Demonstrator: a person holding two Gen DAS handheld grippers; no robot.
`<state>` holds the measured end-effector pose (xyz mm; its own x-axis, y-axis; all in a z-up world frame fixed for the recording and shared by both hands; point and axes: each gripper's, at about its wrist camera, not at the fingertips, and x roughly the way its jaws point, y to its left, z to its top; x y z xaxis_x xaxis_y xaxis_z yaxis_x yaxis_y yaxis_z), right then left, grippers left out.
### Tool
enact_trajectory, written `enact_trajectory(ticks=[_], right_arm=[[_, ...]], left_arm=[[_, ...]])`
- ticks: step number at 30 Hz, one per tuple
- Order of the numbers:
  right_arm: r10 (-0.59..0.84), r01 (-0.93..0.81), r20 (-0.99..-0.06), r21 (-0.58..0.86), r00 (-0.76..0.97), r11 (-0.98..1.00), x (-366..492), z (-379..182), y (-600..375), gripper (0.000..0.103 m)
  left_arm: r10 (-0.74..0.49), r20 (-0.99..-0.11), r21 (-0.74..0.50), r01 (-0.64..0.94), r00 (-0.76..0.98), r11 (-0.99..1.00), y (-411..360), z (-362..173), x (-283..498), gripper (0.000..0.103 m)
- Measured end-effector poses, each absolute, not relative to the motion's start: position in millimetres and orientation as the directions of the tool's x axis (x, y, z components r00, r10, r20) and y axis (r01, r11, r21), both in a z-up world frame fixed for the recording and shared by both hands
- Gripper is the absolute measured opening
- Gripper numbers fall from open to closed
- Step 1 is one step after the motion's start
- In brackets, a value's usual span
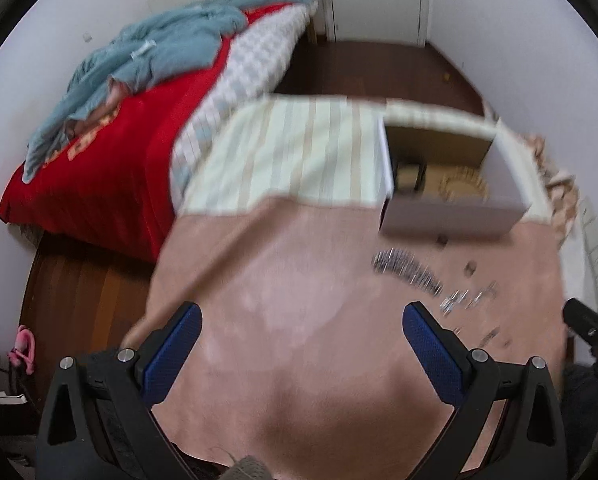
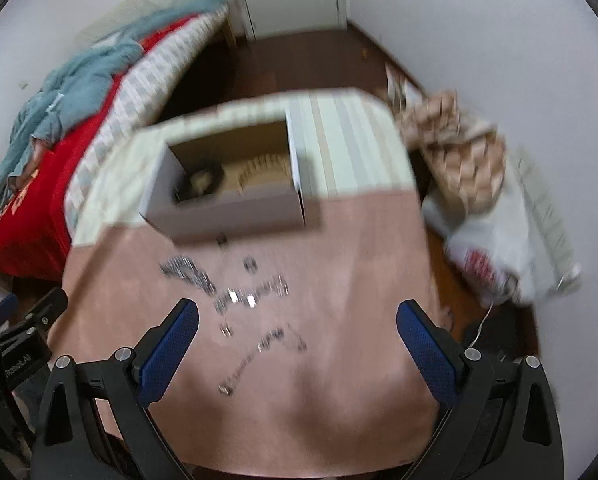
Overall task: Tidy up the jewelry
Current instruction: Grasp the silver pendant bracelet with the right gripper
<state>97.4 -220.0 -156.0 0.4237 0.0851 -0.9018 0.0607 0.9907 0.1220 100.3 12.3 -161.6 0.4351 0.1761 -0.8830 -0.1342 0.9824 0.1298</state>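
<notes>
On pink cloth (image 2: 339,240), blurred silvery jewelry (image 2: 235,300) scattered — left gripper (image 1: 303,344), right gripper (image 2: 297,340) wide open, empty.

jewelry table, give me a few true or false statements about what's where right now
1. Both grippers are open and hold nothing. True: the left gripper and the right gripper hang spread above the pink cloth.
2. The cardboard box is closed with a lid. False: it is open on top, with things lying inside.
3. Small silver jewelry pieces lie scattered on the pink cloth in front of the box. True.
4. All the jewelry is already in the box. False: many pieces lie loose on the cloth.
5. A bed with a red cover stands beside the table. True.
</notes>
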Motion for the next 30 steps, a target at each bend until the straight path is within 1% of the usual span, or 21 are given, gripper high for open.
enact_trajectory(ticks=[2,3,4,6,8,9,12,17,18,20,21,23,24,25,27,30], right_arm=[[0.095,0.090,-0.918,0.140,0.385,0.986,93,-183,-227,0.093],[0.101,0.098,-0.922,0.147,0.373,0.984,91,-191,-230,0.086],[0.111,0.109,-0.929,0.159,0.353,0.981,89,-205,-232,0.082],[0.131,0.114,-0.935,0.177,0.330,0.978,88,-224,-231,0.082],[0.145,0.108,-0.943,0.184,0.299,0.977,87,-241,-225,0.078],[0.153,0.104,-0.946,0.190,0.286,0.976,87,-246,-222,0.075],[0.187,0.071,-0.944,0.213,0.270,0.974,77,-252,-208,0.074],[0.222,-0.030,-0.945,0.221,0.239,0.975,54,-262,-165,0.060],[0.214,-0.046,-0.947,0.209,0.239,0.977,52,-264,-159,0.056],[0.167,-0.089,-0.952,0.149,0.258,0.985,46,-267,-143,0.053],[0.146,-0.108,-0.952,0.121,0.268,0.987,44,-268,-136,0.050],[0.108,-0.134,-0.949,0.071,0.297,0.989,42,-266,-127,0.033],[0.093,-0.144,-0.947,0.051,0.307,0.988,41,-267,-123,0.012],[0.082,-0.150,-0.944,0.035,0.319,0.988,38,-267,-120,0.013],[0.093,-0.147,-0.943,0.048,0.320,0.988,37,-266,-123,0.013],[0.105,-0.096,-0.937,0.077,0.333,0.992,40,-260,-141,0.012]], left_arm=[[0.193,-0.899,0.156,-0.124,0.394,0.980,10,-184,100,0.103],[0.197,-0.903,0.163,-0.120,0.381,0.979,9,-192,100,0.103],[0.206,-0.909,0.175,-0.117,0.363,0.978,8,-201,101,0.103],[0.225,-0.912,0.198,-0.112,0.343,0.974,9,-214,103,0.103],[0.241,-0.915,0.216,-0.113,0.323,0.970,11,-225,104,0.103],[0.248,-0.917,0.223,-0.116,0.312,0.968,14,-230,104,0.103],[0.257,-0.923,0.228,-0.130,0.288,0.965,22,-239,103,0.103],[0.275,-0.928,0.244,-0.149,0.252,0.958,34,-250,94,0.103],[0.278,-0.928,0.246,-0.151,0.249,0.957,36,-251,92,0.103],[0.285,-0.927,0.253,-0.153,0.242,0.955,39,-252,89,0.103],[0.284,-0.928,0.253,-0.153,0.241,0.955,41,-253,88,0.103],[0.282,-0.929,0.250,-0.154,0.239,0.956,43,-253,85,0.103],[0.281,-0.929,0.249,-0.154,0.240,0.956,44,-252,85,0.103],[0.279,-0.929,0.247,-0.153,0.242,0.957,43,-251,85,0.103],[0.274,-0.929,0.242,-0.153,0.249,0.958,43,-248,84,0.103],[0.262,-0.930,0.230,-0.147,0.258,0.962,38,-244,87,0.103]])
